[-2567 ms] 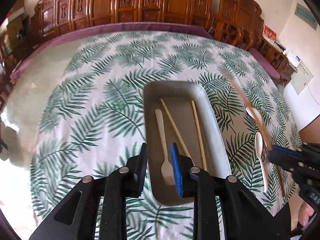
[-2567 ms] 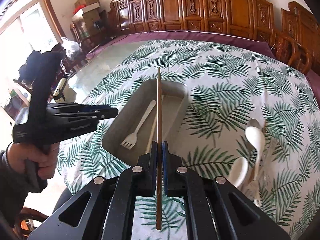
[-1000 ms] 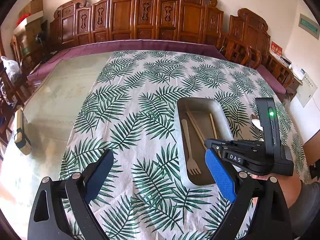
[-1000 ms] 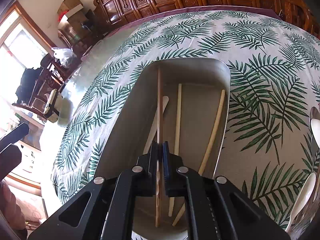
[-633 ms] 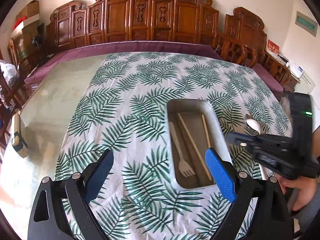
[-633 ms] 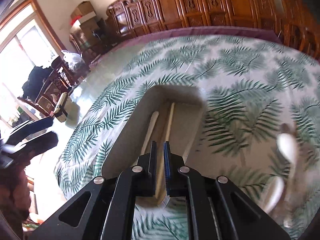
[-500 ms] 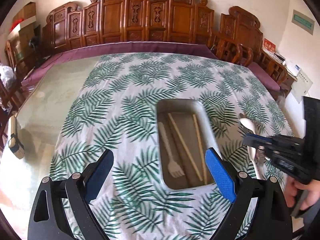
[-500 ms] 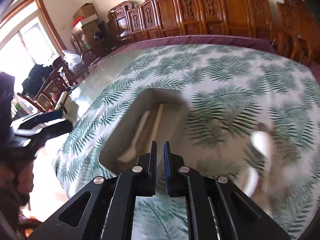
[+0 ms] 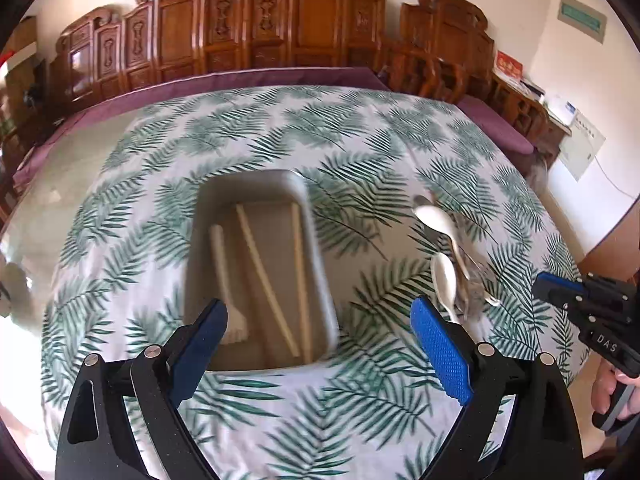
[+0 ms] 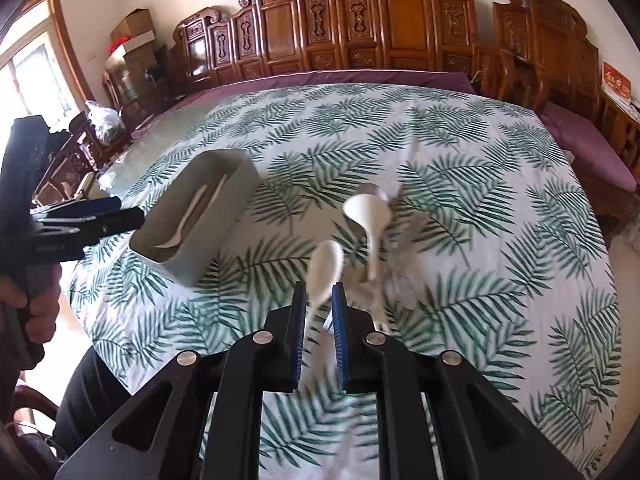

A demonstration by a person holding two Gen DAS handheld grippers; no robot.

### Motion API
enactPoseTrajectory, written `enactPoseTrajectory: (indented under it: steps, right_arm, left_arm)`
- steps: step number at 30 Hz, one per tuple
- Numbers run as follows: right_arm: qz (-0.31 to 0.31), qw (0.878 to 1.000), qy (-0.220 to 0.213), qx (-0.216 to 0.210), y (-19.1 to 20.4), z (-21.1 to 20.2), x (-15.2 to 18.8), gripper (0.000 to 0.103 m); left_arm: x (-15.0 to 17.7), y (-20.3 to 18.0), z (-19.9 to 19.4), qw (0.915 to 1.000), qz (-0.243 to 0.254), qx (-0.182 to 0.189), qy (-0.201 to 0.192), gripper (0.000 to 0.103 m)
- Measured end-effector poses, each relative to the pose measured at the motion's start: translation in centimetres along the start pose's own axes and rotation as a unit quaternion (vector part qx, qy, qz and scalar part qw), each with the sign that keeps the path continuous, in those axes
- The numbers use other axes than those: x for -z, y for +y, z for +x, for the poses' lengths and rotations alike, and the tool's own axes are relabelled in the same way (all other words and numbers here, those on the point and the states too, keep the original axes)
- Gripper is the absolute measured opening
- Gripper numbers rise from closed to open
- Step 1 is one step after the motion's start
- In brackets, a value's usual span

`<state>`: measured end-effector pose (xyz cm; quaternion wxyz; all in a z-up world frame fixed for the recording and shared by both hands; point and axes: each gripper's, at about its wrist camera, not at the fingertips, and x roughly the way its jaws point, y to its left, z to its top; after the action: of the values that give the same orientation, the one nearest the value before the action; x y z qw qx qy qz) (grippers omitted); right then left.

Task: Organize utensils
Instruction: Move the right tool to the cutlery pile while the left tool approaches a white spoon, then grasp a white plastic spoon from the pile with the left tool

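A grey tray (image 9: 316, 236) (image 10: 224, 216) on the leaf-print cloth holds a white fork (image 9: 224, 264) and chopsticks (image 9: 264, 276). To its right lies a pile with two white spoons (image 10: 370, 220) (image 9: 444, 280) and metal cutlery (image 10: 400, 280). My left gripper (image 9: 316, 332) is wide open and empty above the tray's near end. My right gripper (image 10: 319, 300) is open a little, its jaws on either side of the nearer white spoon (image 10: 324, 272), above it; it also shows at the right in the left wrist view (image 9: 560, 288).
The round table (image 10: 520, 184) has a purple rim. Carved wooden chairs (image 10: 400, 20) line the far wall. Boxes and bags (image 10: 128, 48) stand at the left by a window.
My right gripper let go of the chopstick in the tray, swung right to the spoon pile and opened slightly. My left gripper opened wide and drew back.
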<state>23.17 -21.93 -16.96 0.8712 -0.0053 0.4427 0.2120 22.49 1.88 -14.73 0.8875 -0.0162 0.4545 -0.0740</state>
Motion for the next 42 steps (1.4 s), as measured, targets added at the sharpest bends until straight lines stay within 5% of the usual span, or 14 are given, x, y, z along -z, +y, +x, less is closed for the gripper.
enactPoseTrajectory:
  steps: [13,21,26,29,37,42]
  right_arm:
    - [0.013,1.0,0.013,0.004,-3.7,0.4,1.9,0.02]
    - [0.025,0.999,0.025,-0.002,-5.2,1.3,2.7,0.024]
    - [0.034,0.999,0.03,-0.005,-5.9,1.5,3.2,0.024]
    - [0.036,0.999,0.031,-0.005,-6.2,1.6,3.2,0.024]
    - [0.035,0.999,0.031,-0.002,-6.3,1.6,3.0,0.024]
    - [0.034,0.999,0.035,-0.002,-5.8,2.0,3.0,0.024]
  left_arm:
    - [0.5,-6.6,5.7,0.9984,0.019,0.03,0.043,0.088]
    - [0.0,-9.2,9.7,0.9959,0.016,0.054,0.071,0.063]
    - [0.0,-9.9,12.0,0.9943,0.003,0.06,0.088,0.06]
    - [0.0,-10.1,13.0,0.9936,-0.002,0.058,0.097,0.044]
    - [-0.3,-9.9,13.5,0.9943,-0.009,0.055,0.091,0.033]
    - [-0.3,-9.8,13.6,0.9936,-0.012,0.061,0.094,0.005]
